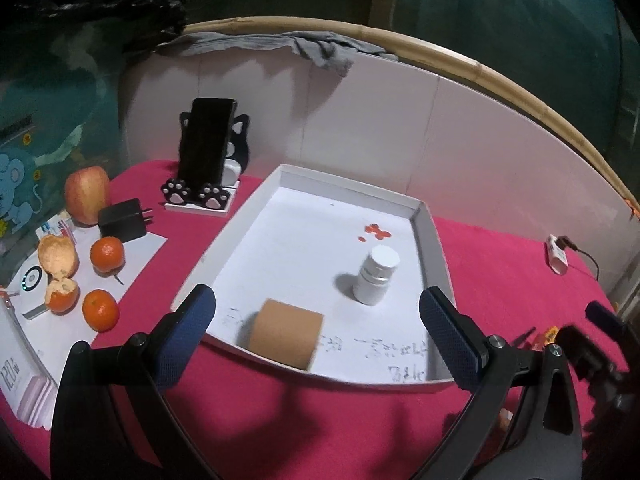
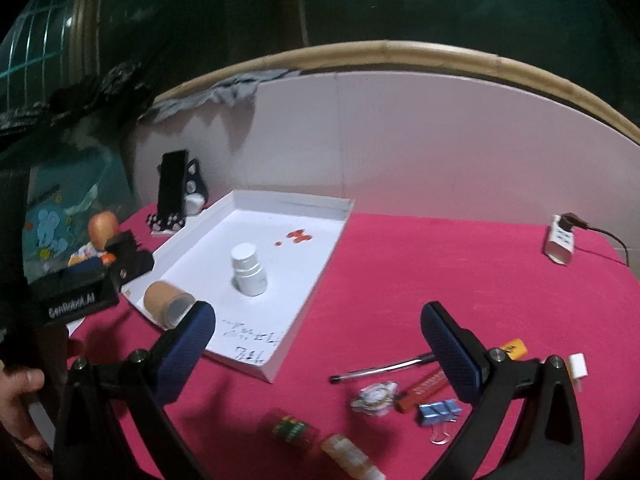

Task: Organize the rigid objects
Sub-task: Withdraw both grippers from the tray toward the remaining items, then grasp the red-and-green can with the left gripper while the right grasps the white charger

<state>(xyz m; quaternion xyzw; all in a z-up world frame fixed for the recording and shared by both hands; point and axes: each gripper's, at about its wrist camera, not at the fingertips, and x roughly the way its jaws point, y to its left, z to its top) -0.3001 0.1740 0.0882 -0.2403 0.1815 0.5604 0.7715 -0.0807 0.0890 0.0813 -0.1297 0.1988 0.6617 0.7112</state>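
Your table is covered with a bright pink-red cloth (image 2: 420, 264), backed by a pale curved panel (image 1: 460, 128) edged with a bamboo pole (image 2: 400, 50), over which a grey rag (image 1: 316, 46) hangs; the room beyond is dark.

A shallow white cardboard tray (image 1: 438, 240) lies on the cloth. Inside it, a white plastic pill bottle (image 1: 376, 276) stands upright towards its right side, and a tan roll of tape (image 1: 286, 332) lies on its side against the near wall, well apart from the bottle. Handwriting on the tray floor is too blurred to read.

Your left gripper (image 1: 316, 334) is spread wide and holds nothing, above the tray's near edge. Your right gripper (image 2: 318, 346) is likewise released and empty, over the cloth beside the tray; past it lie a silver pen (image 2: 380, 370), a blue binder clip (image 2: 438, 410) and a small green box (image 2: 292, 430).

Seen from the right, the left tool's body reads "GenRobot.AI". A white box (image 1: 12, 364) at far left shows "120w". An apple (image 1: 86, 196), tangerines (image 1: 106, 254) and a black charger (image 1: 124, 220) sit left of the tray, with a black phone on a cat-paw stand (image 1: 208, 148) behind
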